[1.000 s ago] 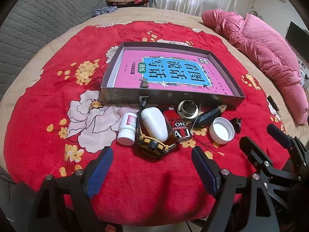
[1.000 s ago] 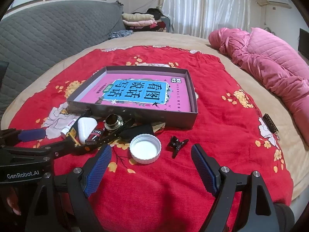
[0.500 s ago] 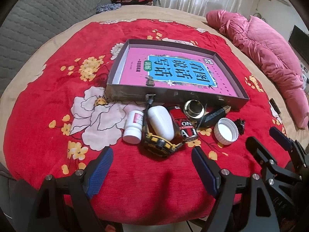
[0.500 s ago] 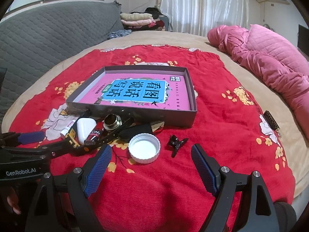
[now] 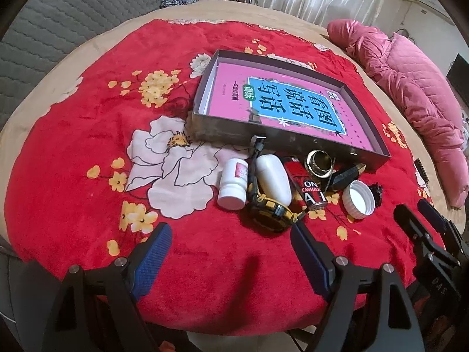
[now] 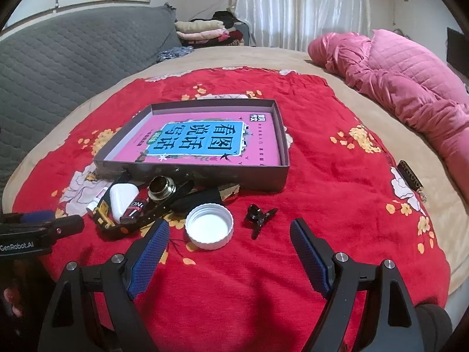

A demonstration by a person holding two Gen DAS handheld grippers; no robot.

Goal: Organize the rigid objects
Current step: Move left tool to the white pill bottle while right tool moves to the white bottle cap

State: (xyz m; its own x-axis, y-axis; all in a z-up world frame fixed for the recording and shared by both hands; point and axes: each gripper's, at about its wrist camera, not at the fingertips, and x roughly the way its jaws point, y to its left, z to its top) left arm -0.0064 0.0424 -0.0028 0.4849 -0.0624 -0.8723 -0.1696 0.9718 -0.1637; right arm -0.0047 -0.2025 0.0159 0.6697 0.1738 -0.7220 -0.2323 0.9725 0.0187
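The left gripper (image 5: pixel 228 259) has swung a little to its left since a second ago, so the pile of small things now sits off to the right of its view; the right gripper (image 6: pixel 228 253) has crept slightly closer to the white cap (image 6: pixel 210 226). Both have their jaws spread wide and hold nothing, hovering over the red flowered blanket (image 5: pixel 88 152) on the bed.

The things to be sorted lie bunched just in front of the shallow grey box (image 5: pixel 281 142), which has a pink and blue book (image 5: pixel 287 102) lying flat inside it. From the left gripper's side I see a small white bottle (image 5: pixel 233 186) on its side, a white oval case (image 5: pixel 273 177) resting inside the loop of a black and yellow watch (image 5: pixel 269 214), a red tube (image 5: pixel 310 189), and a brass-coloured ring-shaped piece (image 5: pixel 319 164) close against the box wall. The white cap lies open side up, with a black hair clip (image 6: pixel 259 215) just to its right.
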